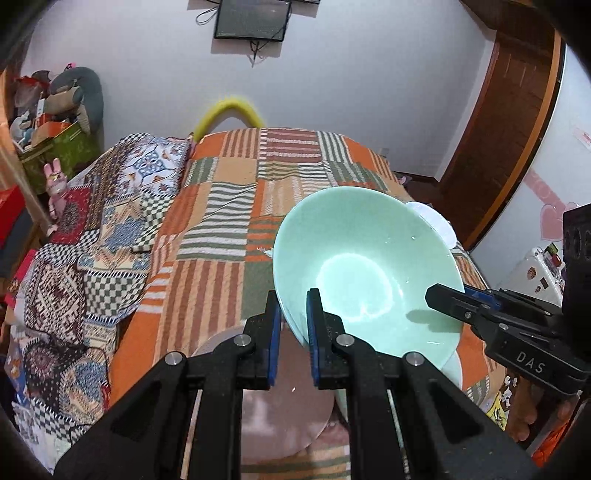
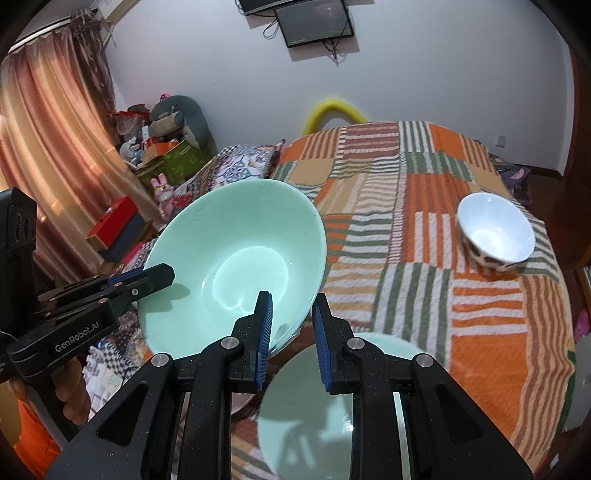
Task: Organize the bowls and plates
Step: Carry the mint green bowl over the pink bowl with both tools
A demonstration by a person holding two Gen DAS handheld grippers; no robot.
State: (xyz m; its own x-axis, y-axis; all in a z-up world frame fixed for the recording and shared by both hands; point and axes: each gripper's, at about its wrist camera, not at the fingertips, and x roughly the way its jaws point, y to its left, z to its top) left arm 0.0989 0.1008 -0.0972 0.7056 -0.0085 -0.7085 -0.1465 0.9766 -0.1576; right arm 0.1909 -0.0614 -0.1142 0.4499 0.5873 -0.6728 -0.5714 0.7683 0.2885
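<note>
A large pale green bowl (image 1: 365, 266) is held tilted above the bed by both grippers. My left gripper (image 1: 292, 332) is shut on its near-left rim; it shows at the left in the right wrist view (image 2: 162, 277). My right gripper (image 2: 291, 336) is shut on the bowl (image 2: 236, 266) at its near-right rim; it shows in the left wrist view (image 1: 443, 299). A second green dish (image 2: 317, 406) lies on the bed under the right gripper. A brownish plate (image 1: 280, 417) lies under the left gripper. A white bowl with a dark patterned outside (image 2: 496, 230) stands at the right of the bed.
The bed has an orange, green and white patchwork blanket (image 1: 229, 221) and a checkered quilt (image 1: 92, 240) at the left. Toys and boxes (image 1: 48, 122) are piled at the left wall. A wooden door (image 1: 509, 122) stands at the right. A monitor (image 1: 251, 18) hangs on the wall.
</note>
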